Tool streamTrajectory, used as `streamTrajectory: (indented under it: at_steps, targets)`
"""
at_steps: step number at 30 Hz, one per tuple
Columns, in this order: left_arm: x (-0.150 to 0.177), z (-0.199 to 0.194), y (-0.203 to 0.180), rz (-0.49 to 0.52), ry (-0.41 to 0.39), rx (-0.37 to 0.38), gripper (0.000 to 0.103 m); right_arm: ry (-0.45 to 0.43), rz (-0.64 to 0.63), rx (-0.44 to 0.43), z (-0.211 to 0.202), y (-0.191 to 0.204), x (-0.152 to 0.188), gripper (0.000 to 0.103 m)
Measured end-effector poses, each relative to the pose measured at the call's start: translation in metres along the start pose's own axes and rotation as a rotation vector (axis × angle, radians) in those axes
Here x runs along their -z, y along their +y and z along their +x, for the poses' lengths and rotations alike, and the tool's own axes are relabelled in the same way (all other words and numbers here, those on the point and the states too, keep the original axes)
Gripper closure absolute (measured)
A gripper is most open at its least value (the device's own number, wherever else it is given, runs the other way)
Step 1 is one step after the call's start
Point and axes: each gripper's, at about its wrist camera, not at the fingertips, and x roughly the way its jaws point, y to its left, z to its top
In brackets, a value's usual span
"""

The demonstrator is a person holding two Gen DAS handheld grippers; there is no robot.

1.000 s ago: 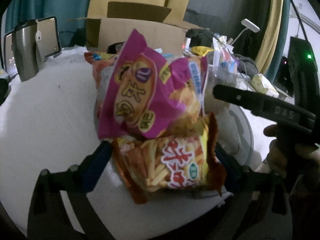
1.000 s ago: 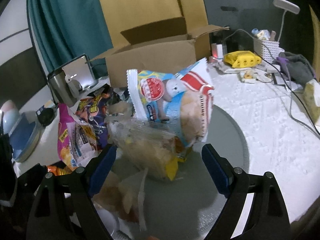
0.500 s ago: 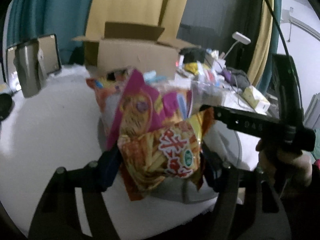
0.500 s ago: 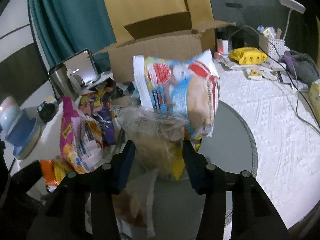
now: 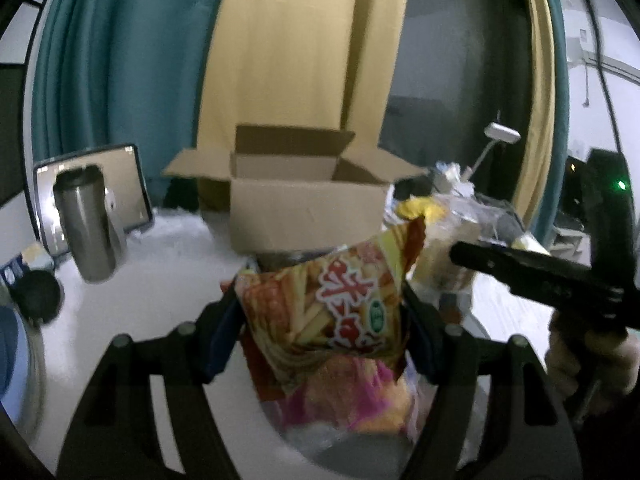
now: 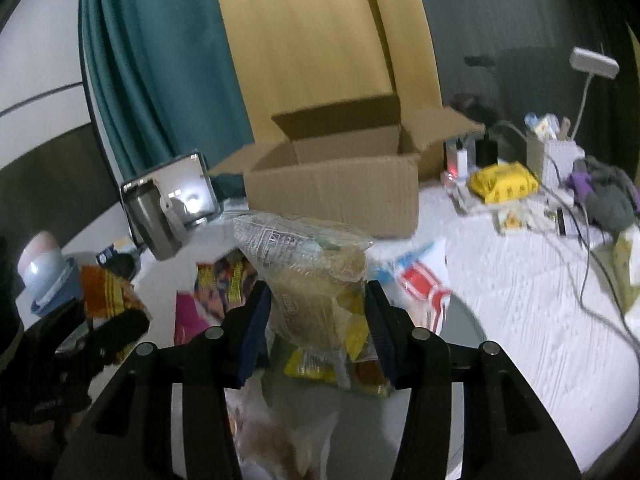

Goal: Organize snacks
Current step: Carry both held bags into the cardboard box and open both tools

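Observation:
My left gripper is shut on an orange fries snack bag and holds it in the air above a pink bag. My right gripper is shut on a clear bag of brown snacks, also lifted. An open cardboard box stands behind both; it also shows in the right wrist view. The right gripper shows at the right of the left wrist view.
A steel tumbler and a screen stand at the left. More snack bags and a red-and-white bag lie on a grey round tray. A yellow pack, cables and a lamp clutter the right.
Both grippers closed on their bags and lifted them off the pile, toward the box. The blue-and-white bag that leaned on the clear bag has dropped to the tray.

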Motion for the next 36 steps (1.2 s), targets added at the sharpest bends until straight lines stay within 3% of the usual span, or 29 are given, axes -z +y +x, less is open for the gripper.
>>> streamTrajectory:
  at_steps: [9, 28, 31, 33, 36]
  targets:
    - [-0.062, 0.055, 0.025, -0.011, -0.043, 0.009, 0.031, -0.053, -0.027, -0.003, 0.026, -0.017, -0.057, 0.052]
    - [-0.146, 0.204, 0.059, -0.015, -0.007, 0.024, 0.028, -0.085, -0.052, 0.019, 0.136, -0.072, -0.167, 0.052]
    - [-0.155, 0.233, 0.067, -0.042, 0.056, 0.033, 0.023, -0.084, -0.048, 0.023, 0.155, -0.076, -0.182, 0.051]
    - [-0.157, 0.250, 0.070, -0.045, 0.096, 0.027, 0.011, -0.076, -0.049, 0.031, 0.168, -0.077, -0.190, 0.051]
    - [-0.157, 0.256, 0.072, -0.046, 0.091, 0.025, 0.004, -0.056, -0.041, 0.045, 0.183, -0.079, -0.199, 0.040]
